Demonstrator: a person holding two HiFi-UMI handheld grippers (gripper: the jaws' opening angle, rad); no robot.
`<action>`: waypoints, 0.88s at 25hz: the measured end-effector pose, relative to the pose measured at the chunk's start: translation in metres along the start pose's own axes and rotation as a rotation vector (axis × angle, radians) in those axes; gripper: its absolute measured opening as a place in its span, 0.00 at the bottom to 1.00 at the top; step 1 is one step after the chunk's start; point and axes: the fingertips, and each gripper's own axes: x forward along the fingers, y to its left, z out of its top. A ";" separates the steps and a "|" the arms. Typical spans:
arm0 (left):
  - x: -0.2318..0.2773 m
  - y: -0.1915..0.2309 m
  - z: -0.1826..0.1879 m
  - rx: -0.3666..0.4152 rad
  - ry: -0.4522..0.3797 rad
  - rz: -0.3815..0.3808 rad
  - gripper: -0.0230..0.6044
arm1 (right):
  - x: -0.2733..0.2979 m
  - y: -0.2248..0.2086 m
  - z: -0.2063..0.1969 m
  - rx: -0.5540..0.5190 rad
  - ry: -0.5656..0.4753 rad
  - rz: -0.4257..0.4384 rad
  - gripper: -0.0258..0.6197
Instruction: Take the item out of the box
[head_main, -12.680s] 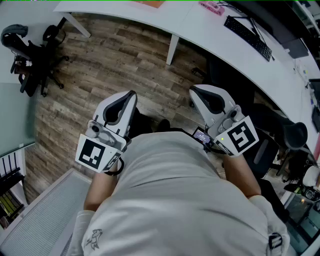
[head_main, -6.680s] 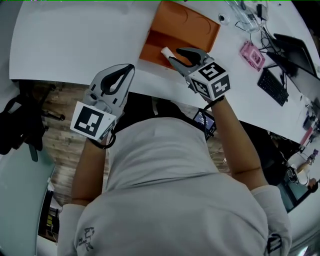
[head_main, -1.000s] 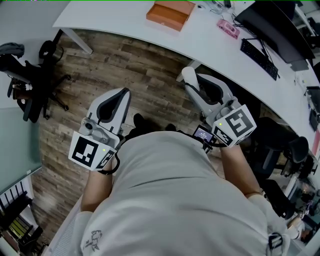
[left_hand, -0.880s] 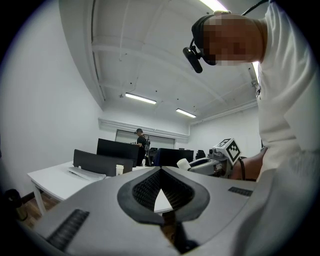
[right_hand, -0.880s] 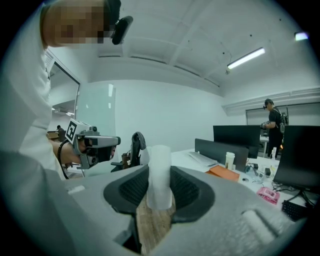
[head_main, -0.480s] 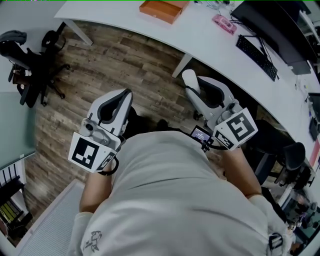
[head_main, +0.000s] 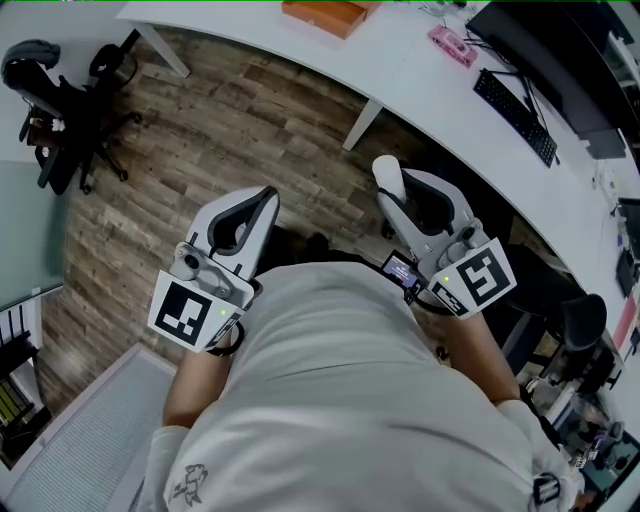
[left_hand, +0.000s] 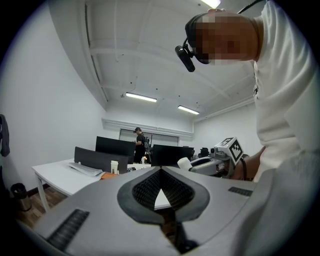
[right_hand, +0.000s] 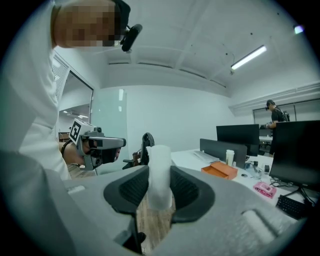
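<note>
Well back from the orange box, over the plank floor, I hold both grippers out in front of me. Farthest left of the box stands a black office chair. Next comes the left gripper, its jaws together on nothing. Right of it, almost straight below the box, the right gripper is clamped on the white cylindrical item, which is upright between the pads and well apart from the box.

By my reading the taking-out is done. The next move calls for a spot to set the item down and a gentle release.

That box rests on a white bench, with a pink object and a black keyboard to its right. Around it is an office with dark monitors and strip lights, and a person stands far beyond the box.
</note>
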 end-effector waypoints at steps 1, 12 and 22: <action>0.000 -0.003 0.000 -0.001 -0.001 -0.001 0.03 | -0.003 0.002 0.000 -0.003 -0.005 0.003 0.24; -0.003 -0.016 -0.001 0.001 0.003 0.000 0.03 | -0.017 0.014 0.000 -0.012 -0.033 0.016 0.24; -0.006 -0.017 -0.001 0.000 0.005 -0.016 0.03 | -0.021 0.016 -0.002 0.001 -0.033 0.002 0.24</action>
